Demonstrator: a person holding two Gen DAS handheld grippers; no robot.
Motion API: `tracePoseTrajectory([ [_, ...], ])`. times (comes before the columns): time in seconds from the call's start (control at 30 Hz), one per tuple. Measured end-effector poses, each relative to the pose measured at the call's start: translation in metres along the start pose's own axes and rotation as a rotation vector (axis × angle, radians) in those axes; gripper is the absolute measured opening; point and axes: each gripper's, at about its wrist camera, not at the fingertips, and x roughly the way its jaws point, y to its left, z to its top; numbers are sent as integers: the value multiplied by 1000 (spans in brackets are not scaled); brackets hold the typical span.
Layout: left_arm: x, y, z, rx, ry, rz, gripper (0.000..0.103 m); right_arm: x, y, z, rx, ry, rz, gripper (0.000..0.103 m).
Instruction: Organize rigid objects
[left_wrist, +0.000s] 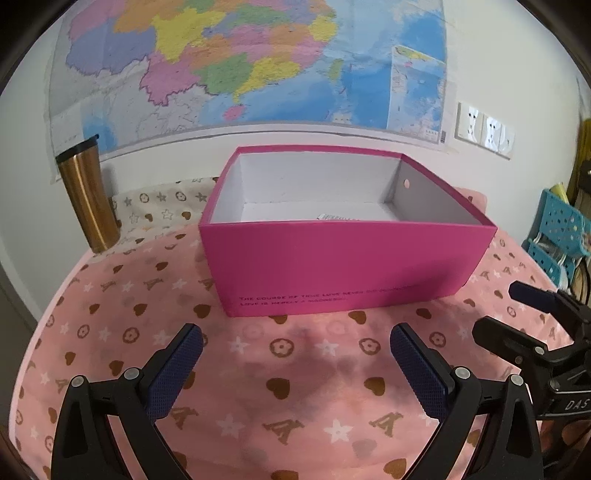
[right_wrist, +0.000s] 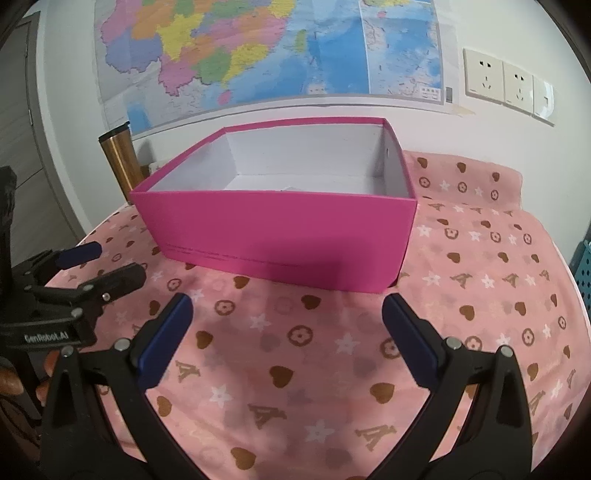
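my left gripper (left_wrist: 295, 373) and right gripper (right_wrist: 286, 341) both spread wide, holding nothing | pink box (left_wrist: 347, 266) sits dead ahead on the pink cloth (left_wrist: 258, 369), long side facing me | gold tumbler (left_wrist: 88, 199) back-left, so left hand's nearer

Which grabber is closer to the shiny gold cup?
The left gripper is nearer. The gold tumbler stands at the table's back left, beside the pink box. The right gripper hovers further right, so the tumbler is farther from it.

Box floor (left_wrist: 317, 211) mostly behind front wall
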Motion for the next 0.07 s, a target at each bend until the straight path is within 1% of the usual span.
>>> tracePoseTrajectory([
  [0.07,2,-3,-1,7,10,3,103,1,1,-1,-6,3,1,103],
])
